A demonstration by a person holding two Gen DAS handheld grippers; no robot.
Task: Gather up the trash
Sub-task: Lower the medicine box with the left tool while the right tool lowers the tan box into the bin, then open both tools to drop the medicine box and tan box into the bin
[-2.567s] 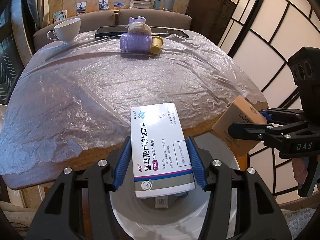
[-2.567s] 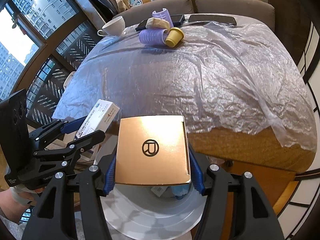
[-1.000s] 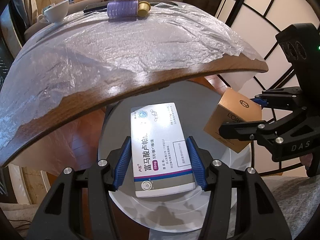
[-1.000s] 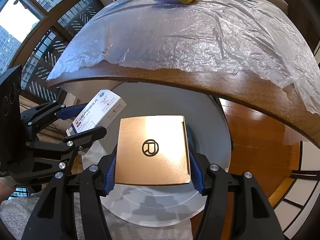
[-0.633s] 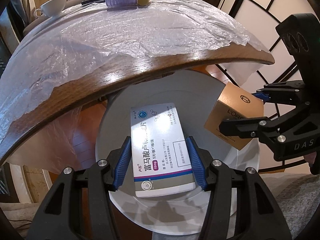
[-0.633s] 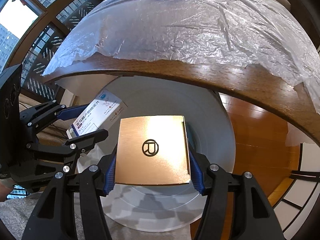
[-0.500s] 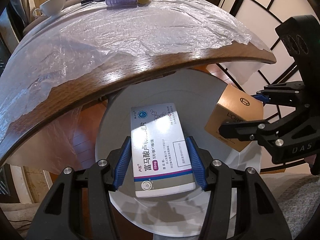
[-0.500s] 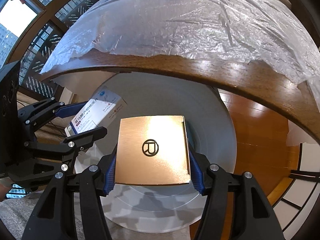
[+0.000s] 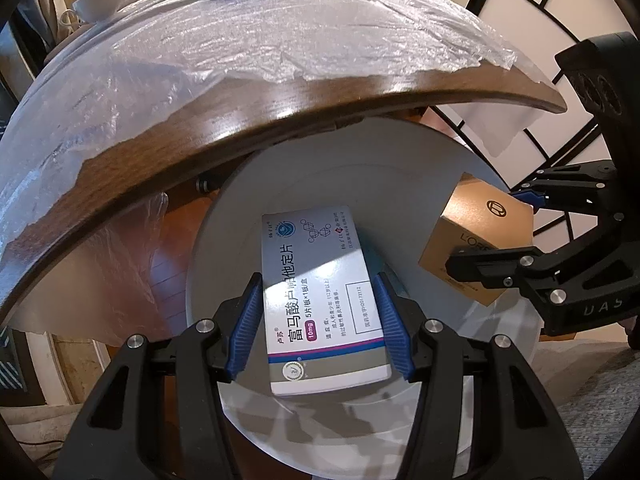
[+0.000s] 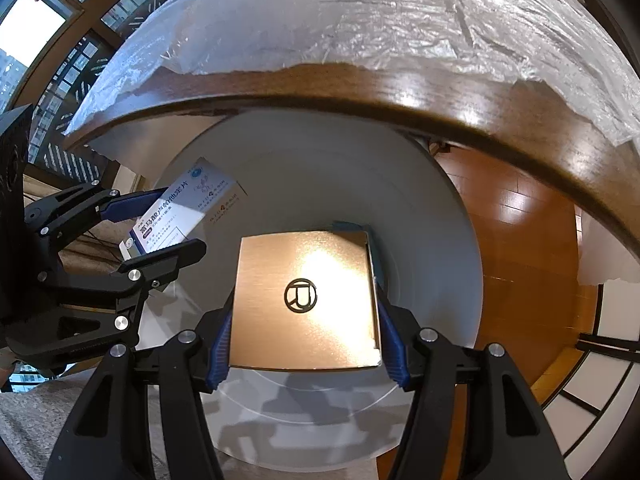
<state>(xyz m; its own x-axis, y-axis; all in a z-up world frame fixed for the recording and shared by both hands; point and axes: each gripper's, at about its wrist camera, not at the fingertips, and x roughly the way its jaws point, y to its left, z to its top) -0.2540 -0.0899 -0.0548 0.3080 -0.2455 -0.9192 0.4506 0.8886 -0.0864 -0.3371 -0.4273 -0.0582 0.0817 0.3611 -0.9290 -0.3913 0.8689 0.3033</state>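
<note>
Over the bin [image 9: 224,240], with left fingers [image 9: 256,316] clamping the pillbox [image 9: 320,300] and right fingers [image 10: 220,344] the gold box [image 10: 308,300], lower both well inside before releasing.

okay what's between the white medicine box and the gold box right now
Nothing lies there: in the left wrist view, only bare inner wall of the white bin shows between the white medicine box and the gold box.
</note>
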